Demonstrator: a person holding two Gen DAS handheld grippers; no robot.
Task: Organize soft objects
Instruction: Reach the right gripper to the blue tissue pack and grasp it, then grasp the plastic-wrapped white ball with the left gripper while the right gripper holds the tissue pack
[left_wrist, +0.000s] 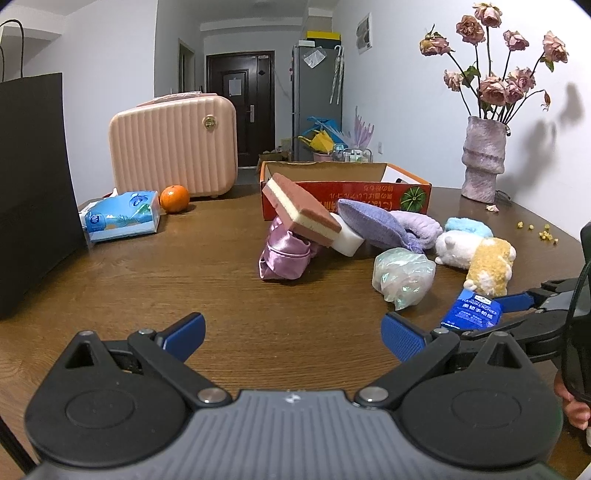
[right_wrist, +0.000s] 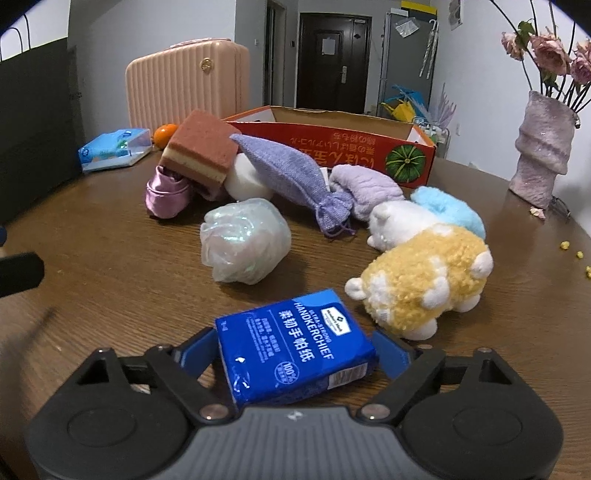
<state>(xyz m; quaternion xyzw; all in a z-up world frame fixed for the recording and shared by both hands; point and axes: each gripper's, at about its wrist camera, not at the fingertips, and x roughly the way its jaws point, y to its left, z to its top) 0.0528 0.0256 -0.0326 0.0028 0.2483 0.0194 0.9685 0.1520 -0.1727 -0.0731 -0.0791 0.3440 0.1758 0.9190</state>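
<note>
On the table (right_wrist: 110, 258), right gripper (right_wrist: 295, 354) straddling blue handkerchief pack (right_wrist: 295, 347), left gripper (left_wrist: 291, 332) apart.

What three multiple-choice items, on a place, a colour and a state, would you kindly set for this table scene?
1. The two-layer sponge rests: A in the box; B on the satin pouch and white block; C on the tissue pack.
2. The handkerchief pack is: A red; B green; C blue.
3. The left gripper is: A open, empty; B shut on the orange; C shut on a plush toy.
B: it leans across both. C: its wrapper is blue, between the right gripper's fingers. A: its fingers stand apart over bare table.
</note>
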